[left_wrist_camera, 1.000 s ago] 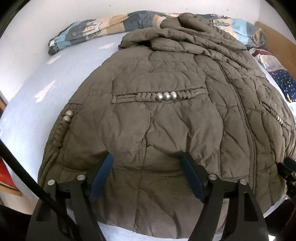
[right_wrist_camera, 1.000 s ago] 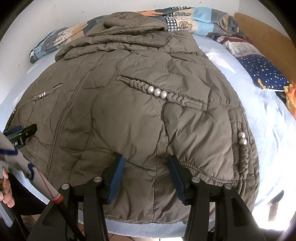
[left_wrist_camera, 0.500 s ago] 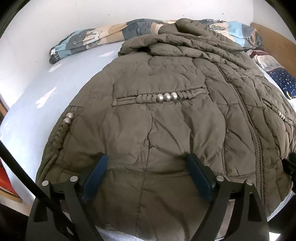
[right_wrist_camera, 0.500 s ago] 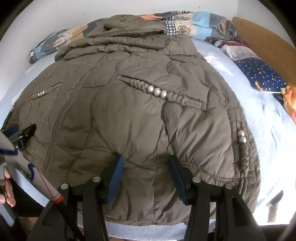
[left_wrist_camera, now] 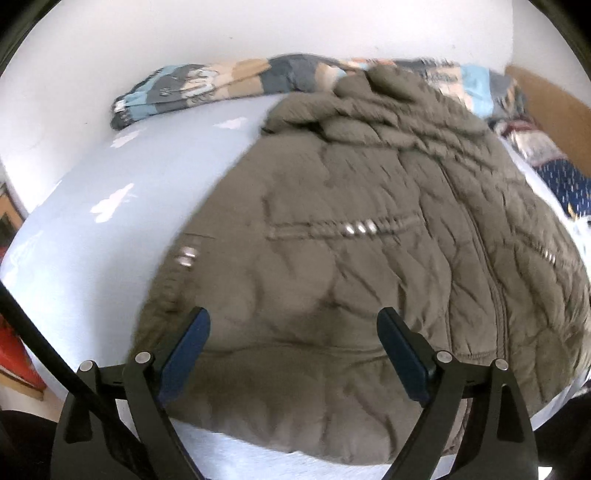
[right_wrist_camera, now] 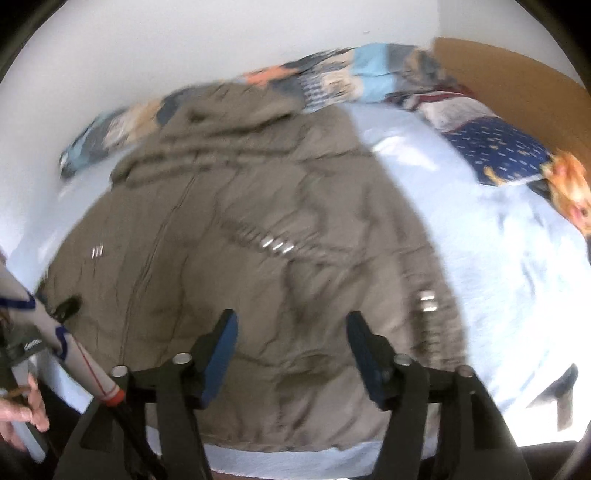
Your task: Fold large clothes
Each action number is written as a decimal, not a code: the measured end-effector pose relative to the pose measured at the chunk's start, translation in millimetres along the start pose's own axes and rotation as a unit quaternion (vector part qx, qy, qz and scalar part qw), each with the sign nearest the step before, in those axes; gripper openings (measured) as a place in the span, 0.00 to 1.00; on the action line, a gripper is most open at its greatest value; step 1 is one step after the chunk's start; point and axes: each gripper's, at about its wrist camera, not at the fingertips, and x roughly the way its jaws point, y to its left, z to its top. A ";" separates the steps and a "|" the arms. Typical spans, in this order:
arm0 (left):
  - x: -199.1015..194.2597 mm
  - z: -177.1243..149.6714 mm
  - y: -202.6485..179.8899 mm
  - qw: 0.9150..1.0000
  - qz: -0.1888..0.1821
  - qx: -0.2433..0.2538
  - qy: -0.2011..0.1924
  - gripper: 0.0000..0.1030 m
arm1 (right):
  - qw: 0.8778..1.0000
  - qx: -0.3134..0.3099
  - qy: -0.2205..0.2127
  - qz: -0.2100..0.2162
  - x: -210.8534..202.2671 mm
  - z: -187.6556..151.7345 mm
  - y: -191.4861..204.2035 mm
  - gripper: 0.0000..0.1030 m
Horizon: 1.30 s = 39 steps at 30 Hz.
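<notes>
A home bedroom is shown: a bed [right_wrist_camera: 480,266] covered by a pale blue sheet, a patterned blanket [left_wrist_camera: 207,86] bunched along the white wall [left_wrist_camera: 258,33], a starred pillow [right_wrist_camera: 495,151] by a wooden headboard [right_wrist_camera: 517,77].

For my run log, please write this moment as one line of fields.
stage: hem let go | left tool: opening, nothing gripped | right tool: opening, nothing gripped | jacket: flat on bed, unfolded

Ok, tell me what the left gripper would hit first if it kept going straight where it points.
Most likely the olive quilted jacket on the bed: the left gripper, its jaws opening with nothing clamped, aims down at the lower front panel near the hem. The view is blurred, so the gap is unclear.
</notes>
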 end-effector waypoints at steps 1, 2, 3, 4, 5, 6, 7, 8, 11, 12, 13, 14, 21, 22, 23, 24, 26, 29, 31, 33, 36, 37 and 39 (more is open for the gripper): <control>-3.9 2.3 8.9 1.000 -0.001 -0.008 0.004 0.88 | 1.000 0.017 -0.007 -0.004 -4.9 1.4 -10.0 0.69; -6.7 4.4 18.0 1.000 -0.003 -0.019 0.010 0.88 | 0.999 0.032 -0.010 -0.007 -8.6 1.9 -19.9 0.69; -10.1 6.2 29.3 0.999 -0.008 -0.035 0.012 0.88 | 0.999 0.042 -0.011 -0.011 -10.8 2.7 -26.7 0.69; -13.5 7.0 40.3 0.999 -0.011 -0.052 0.012 0.88 | 0.998 0.053 -0.012 -0.016 -13.2 2.8 -34.6 0.69; -16.8 6.8 52.8 0.997 -0.011 -0.072 0.012 0.88 | 0.998 0.066 -0.012 -0.021 -15.5 2.3 -44.1 0.69; -19.3 5.9 72.3 0.994 -0.010 -0.106 0.017 0.88 | 0.996 0.082 -0.013 -0.024 -18.2 1.2 -54.5 0.69; -19.3 3.6 86.7 0.991 -0.014 -0.131 0.022 0.88 | 0.994 0.101 -0.012 -0.026 -20.5 -0.2 -65.0 0.69; -18.4 0.4 98.1 0.988 -0.019 -0.153 0.028 0.88 | 0.993 0.116 -0.011 -0.027 -22.9 -1.6 -73.3 0.69; -9.9 -10.5 123.0 0.977 -0.034 -0.206 0.050 0.87 | 0.985 0.170 -0.005 -0.021 -24.4 -6.3 -102.2 0.69; -6.7 -13.1 126.6 0.974 -0.039 -0.216 0.056 0.84 | 0.983 0.184 -0.004 -0.019 -25.2 -8.1 -109.1 0.69; -5.1 -15.6 128.1 0.973 -0.042 -0.221 0.059 0.78 | 0.979 0.204 -0.003 -0.011 -25.3 -10.4 -117.5 0.69; -3.4 -17.4 129.8 0.971 -0.045 -0.227 0.061 0.77 | 0.974 0.225 -0.001 -0.001 -24.7 -12.4 -126.6 0.69; 11.6 -29.1 143.2 0.946 -0.103 -0.295 0.088 0.77 | 0.951 0.308 0.014 0.039 -13.7 -26.5 -155.3 0.69; 12.7 -30.8 144.1 0.943 -0.110 -0.301 0.091 0.77 | 0.949 0.311 0.017 0.048 -11.7 -27.7 -155.4 0.69; 14.3 -32.9 146.6 0.938 -0.118 -0.311 0.093 0.77 | 0.947 0.315 0.022 0.061 -8.6 -28.8 -154.7 0.69; 15.1 -34.5 148.9 0.934 -0.123 -0.321 0.094 0.77 | 0.946 0.316 0.026 0.068 -6.4 -29.5 -153.4 0.69; 17.5 -38.1 153.8 0.928 -0.131 -0.336 0.095 0.77 | 0.944 0.317 0.039 0.079 0.3 -31.7 -150.3 0.69; 23.5 -39.4 152.2 0.925 -0.140 -0.337 0.102 0.77 | 0.941 0.322 0.052 0.092 8.7 -35.5 -146.0 0.69; 27.5 -40.9 147.7 0.925 -0.146 -0.333 0.110 0.77 | 0.937 0.326 0.062 0.106 14.4 -37.5 -141.2 0.69; 29.2 -41.5 142.7 0.929 -0.143 -0.323 0.114 0.77 | 0.937 0.322 0.074 0.118 21.2 -38.6 -133.7 0.69; 31.7 -38.1 133.3 0.934 -0.141 -0.307 0.116 0.77 | 0.943 0.301 0.081 0.117 24.2 -37.4 -122.8 0.71; 31.9 -37.6 130.0 0.936 -0.142 -0.301 0.116 0.77 | 0.945 0.293 0.084 0.117 25.0 -36.9 -119.2 0.71; 29.4 -36.3 120.7 0.943 -0.140 -0.280 0.115 0.77 | 0.947 0.284 0.091 0.121 28.7 -37.3 -112.4 0.73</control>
